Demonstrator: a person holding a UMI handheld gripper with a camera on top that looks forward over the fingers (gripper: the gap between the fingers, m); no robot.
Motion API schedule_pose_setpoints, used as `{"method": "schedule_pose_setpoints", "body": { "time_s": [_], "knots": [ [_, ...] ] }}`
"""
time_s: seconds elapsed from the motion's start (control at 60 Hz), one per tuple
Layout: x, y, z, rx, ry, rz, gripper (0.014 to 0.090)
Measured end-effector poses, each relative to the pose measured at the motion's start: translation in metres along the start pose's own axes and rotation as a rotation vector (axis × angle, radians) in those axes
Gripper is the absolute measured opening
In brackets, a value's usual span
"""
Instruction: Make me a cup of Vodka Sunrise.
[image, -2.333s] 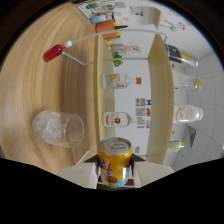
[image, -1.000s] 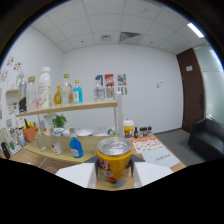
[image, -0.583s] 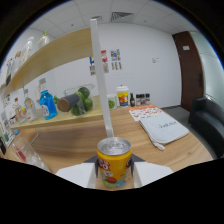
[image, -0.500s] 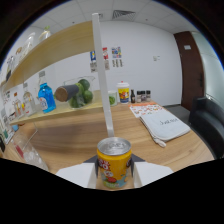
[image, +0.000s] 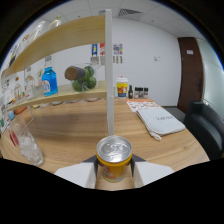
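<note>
Gripping the yellow can (image: 114, 161) between its two white fingers (image: 79, 176), the hand-held gripper (image: 113, 176) carries the can upright with its unopened silver top facing up. Compared with a moment ago, the view has swung lower and closer to the wooden worktop (image: 85, 131), and the glass of ice (image: 24, 145) has come into sight again off to the left of the fingers, near but clearly apart from the can. That suggests the can is being brought back down toward the glass, so the juice for the drink looks about to be set down or made ready for pouring; the pull tab appears closed, so nothing has been poured from it yet. Just ahead of the can a white post (image: 109, 75) rises to hold the shelf (image: 65, 95), where a blue bottle (image: 49, 81) and some green fruit (image: 86, 80) sit. Further right on the worktop lies a folded cloth (image: 160, 121).
</note>
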Motion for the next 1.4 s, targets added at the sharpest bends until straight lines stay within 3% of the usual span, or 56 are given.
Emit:
{"method": "schedule_pose_setpoints", "body": {
  "time_s": [0.083, 0.133, 0.217, 0.35, 0.533, 0.7, 1.0, 1.4],
  "knots": [
    [0.003, 0.003, -0.004, -0.018, 0.02, -0.006, 0.0572],
    [0.006, 0.002, -0.007, -0.027, 0.034, -0.011, 0.0713],
    [0.013, -0.007, -0.019, -0.022, 0.077, -0.02, 0.0864],
    [0.012, -0.03, -0.054, 0.005, 0.117, -0.038, 0.0856],
    [-0.044, -0.073, -0.115, 0.088, 0.051, -0.053, 0.0856],
    [-0.121, -0.072, -0.141, 0.109, -0.018, -0.022, 0.086],
    [-0.227, -0.038, -0.14, 0.054, -0.092, -0.014, 0.0865],
    [-0.329, -0.155, -0.082, 0.215, -0.193, -0.021, 0.0849]
  ]
}}
